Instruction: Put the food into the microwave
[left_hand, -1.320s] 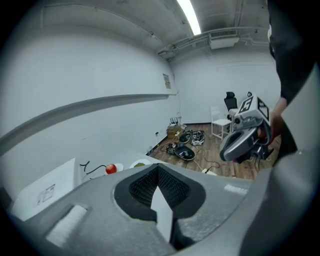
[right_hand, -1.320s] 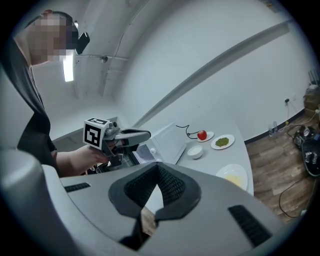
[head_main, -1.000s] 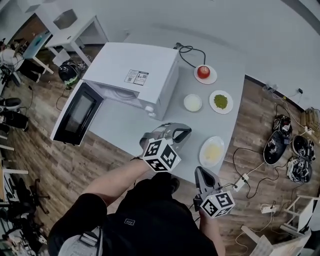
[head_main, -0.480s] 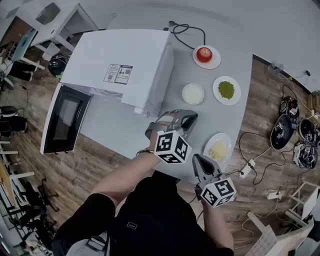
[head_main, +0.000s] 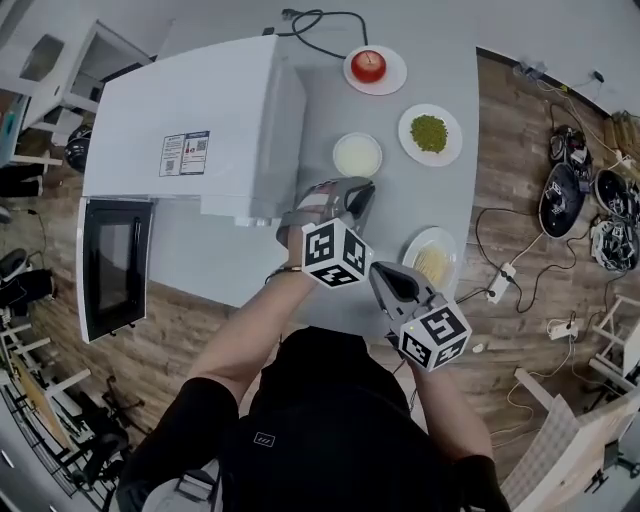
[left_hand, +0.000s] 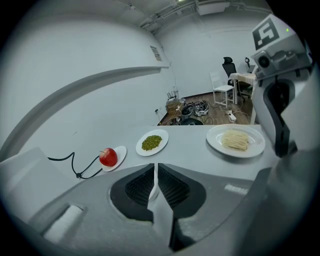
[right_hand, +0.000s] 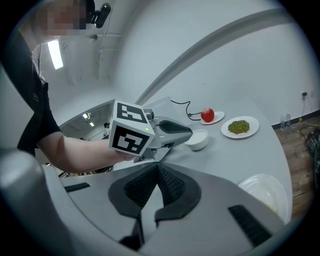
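On the grey table (head_main: 240, 255) a white microwave (head_main: 200, 120) stands at the left with its door (head_main: 110, 265) swung open. To its right are an apple on a saucer (head_main: 368, 65), a plate of green peas (head_main: 430, 133), a white bowl (head_main: 357, 154) and a plate of pale noodles (head_main: 432, 262). My left gripper (head_main: 362, 190) hovers just short of the bowl, shut and empty (left_hand: 155, 167). My right gripper (head_main: 380, 275) is beside the noodle plate, jaws together with nothing in them (right_hand: 157, 166). The apple (left_hand: 108, 157), peas (left_hand: 152, 142) and noodles (left_hand: 236, 140) lie ahead of the left gripper.
A black power cord (head_main: 310, 20) runs behind the microwave. Cables, a power strip (head_main: 500, 283) and dark gear (head_main: 565, 195) lie on the wooden floor to the right. The person's arms and dark shirt (head_main: 320, 430) fill the near side.
Both grippers have sunk and moved forward: the left is now close to the white bowl, the right close to the noodle plate. The head view has swung, so the microwave sits further left.
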